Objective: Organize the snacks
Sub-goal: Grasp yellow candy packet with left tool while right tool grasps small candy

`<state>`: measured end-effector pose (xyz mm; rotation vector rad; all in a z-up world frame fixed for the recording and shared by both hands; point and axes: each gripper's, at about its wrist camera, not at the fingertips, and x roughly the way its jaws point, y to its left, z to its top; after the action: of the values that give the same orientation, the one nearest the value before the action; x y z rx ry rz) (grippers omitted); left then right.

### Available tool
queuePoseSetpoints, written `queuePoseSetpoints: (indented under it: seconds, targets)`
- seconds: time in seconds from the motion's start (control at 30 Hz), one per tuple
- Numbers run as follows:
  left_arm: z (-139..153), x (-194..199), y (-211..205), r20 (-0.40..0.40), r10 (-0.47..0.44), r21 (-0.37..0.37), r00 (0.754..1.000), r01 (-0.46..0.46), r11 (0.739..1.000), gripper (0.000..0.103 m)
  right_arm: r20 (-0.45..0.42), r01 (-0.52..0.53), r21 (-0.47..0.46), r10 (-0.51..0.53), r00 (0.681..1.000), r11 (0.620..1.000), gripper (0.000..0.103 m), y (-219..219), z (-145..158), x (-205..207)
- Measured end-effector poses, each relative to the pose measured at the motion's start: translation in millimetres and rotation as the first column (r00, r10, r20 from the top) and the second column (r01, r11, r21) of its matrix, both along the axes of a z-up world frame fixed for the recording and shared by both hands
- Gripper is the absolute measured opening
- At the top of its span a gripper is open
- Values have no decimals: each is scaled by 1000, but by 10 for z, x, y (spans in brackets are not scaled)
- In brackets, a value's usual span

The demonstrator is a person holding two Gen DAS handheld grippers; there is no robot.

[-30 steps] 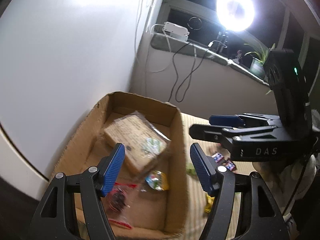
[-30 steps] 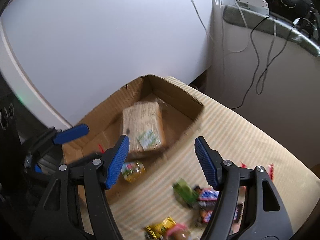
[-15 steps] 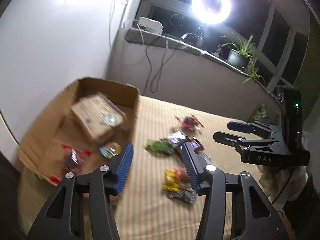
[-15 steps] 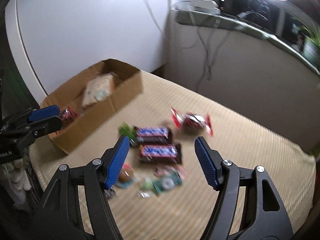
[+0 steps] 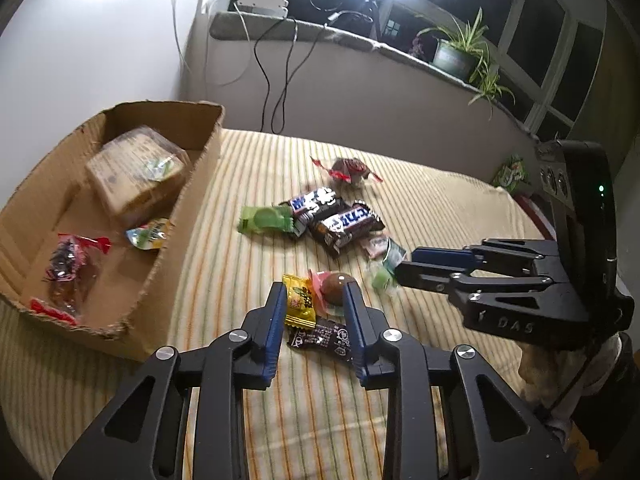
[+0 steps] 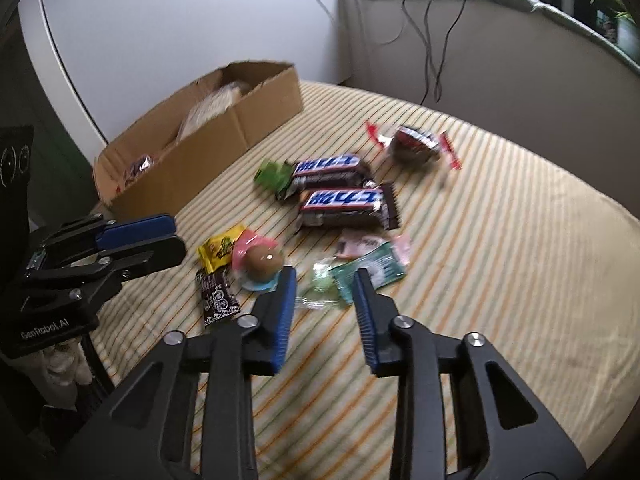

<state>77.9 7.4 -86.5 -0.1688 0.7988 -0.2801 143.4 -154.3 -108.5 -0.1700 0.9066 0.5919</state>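
Note:
A cardboard box (image 5: 188,200) (image 6: 224,152) stands on the left of a striped cloth and holds a wrapped cracker pack (image 5: 132,168) and small candies. Loose snacks lie in the middle: two Snickers bars (image 5: 344,220) (image 6: 344,200), a green packet (image 5: 264,220), a red-wrapped candy (image 5: 348,168) (image 6: 412,144), a yellow packet (image 5: 298,304) (image 6: 218,250) and a brown chocolate egg (image 5: 336,288) (image 6: 262,260). My left gripper (image 5: 314,300) is open and empty, just above the yellow packet and the egg. My right gripper (image 6: 324,284) is open and empty, above pale green wrappers (image 6: 368,268).
A dark wrapped sweet (image 5: 324,338) lies just below the yellow packet. Cables (image 5: 276,60) hang down the back wall under a windowsill with a potted plant (image 5: 456,52) and a bright ring light. The cloth's right part is bare.
Both grippers have swung away from the box to the loose snack pile and come down closer to it. Their jaws stand narrower than before but stay open.

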Motion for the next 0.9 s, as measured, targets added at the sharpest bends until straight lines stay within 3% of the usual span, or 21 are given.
queuePoseSetpoints:
  seconds: [0.37,0.57,0.77,0.9]
  targets:
    - [-216,148,-48,-41,-2,86,999,5,996,27,-31,1,-19,-1,1000,1000,28,139,-233,128]
    - [-352,189,26,-77,14,62,997,-9,998,27,-9,-11,-49,11,1000,999,28,170,-224,113]
    - [-359,182,-11,-61,6,97,998,0,995,25,39,-25,-137,31,999,990,28,299,-244,69]
    - [-353,170,-6,-54,9,99,998,-4,995,24,49,-34,-148,42,998,988,21,341,-250,28]
